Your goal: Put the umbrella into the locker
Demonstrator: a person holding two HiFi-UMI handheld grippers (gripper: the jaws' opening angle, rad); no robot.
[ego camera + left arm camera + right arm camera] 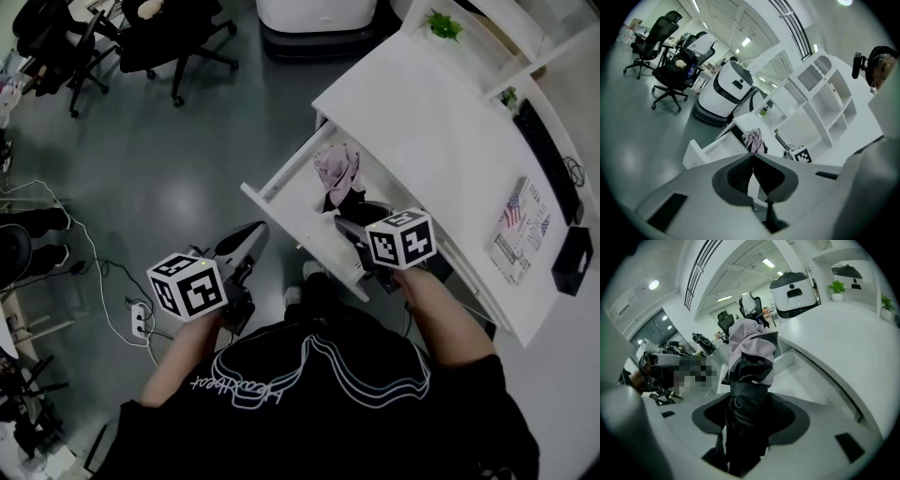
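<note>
Hanging at the left, the left gripper has its jaws pressed together with nothing between them. Further right, the right gripper clamps the folded pink-and-black umbrella, which stands over the open white drawer.

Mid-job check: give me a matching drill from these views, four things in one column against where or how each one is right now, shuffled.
Things:
1. umbrella
2. left gripper
3. drawer
4. power strip

States:
A. pulled open from the white desk
B. lying on the floor
C. shut and empty
D. clamped in the right gripper

Pairs: 1-D, 2-C, 3-A, 4-B
</note>
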